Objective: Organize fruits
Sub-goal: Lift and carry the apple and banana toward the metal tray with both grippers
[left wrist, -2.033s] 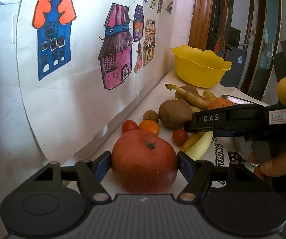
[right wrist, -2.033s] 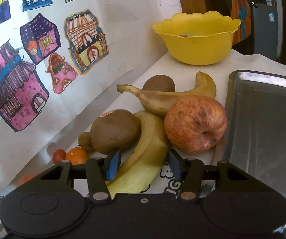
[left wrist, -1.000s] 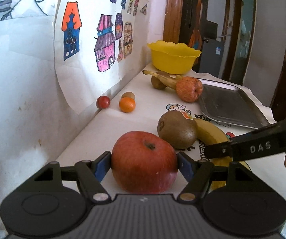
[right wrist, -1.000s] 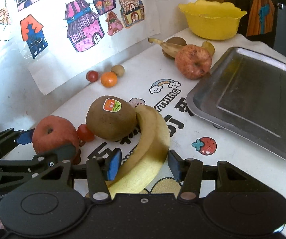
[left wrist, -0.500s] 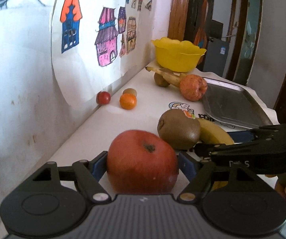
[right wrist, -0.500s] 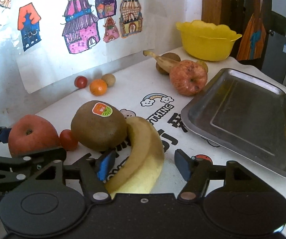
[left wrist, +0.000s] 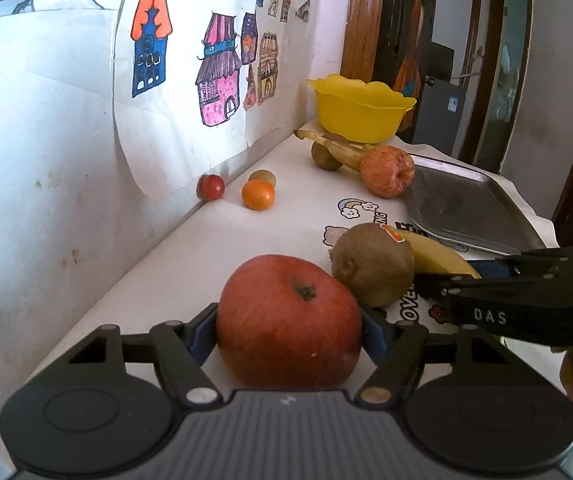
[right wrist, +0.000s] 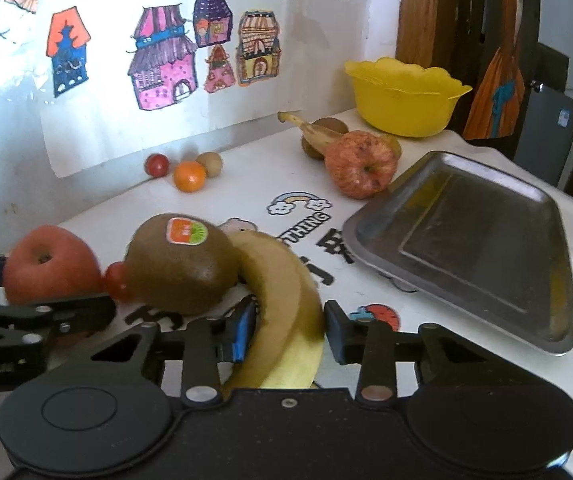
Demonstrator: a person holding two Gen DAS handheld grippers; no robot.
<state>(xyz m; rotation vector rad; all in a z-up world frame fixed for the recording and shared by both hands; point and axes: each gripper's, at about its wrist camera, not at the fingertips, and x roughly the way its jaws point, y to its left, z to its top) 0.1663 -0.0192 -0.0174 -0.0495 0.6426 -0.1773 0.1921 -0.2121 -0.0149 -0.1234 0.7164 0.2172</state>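
Both claws loaded at the near end of the table, fruit not sorted yet

Left gripper (left wrist: pixel 288 330) is clamped on the red apple (left wrist: pixel 288 320), right gripper (right wrist: pixel 288 334) straddles the banana (right wrist: pixel 282 320), pads slightly apart. I'd lift straight up so the kiwi (right wrist: pixel 178 264) doesn't roll. Only the right wrist view shows the cherry tomato (right wrist: pixel 116 280) tucked between apple and kiwi.

Both wrist views sit low, facing along the table (left wrist: pixel 214 240), seemingly sharing its fruit.
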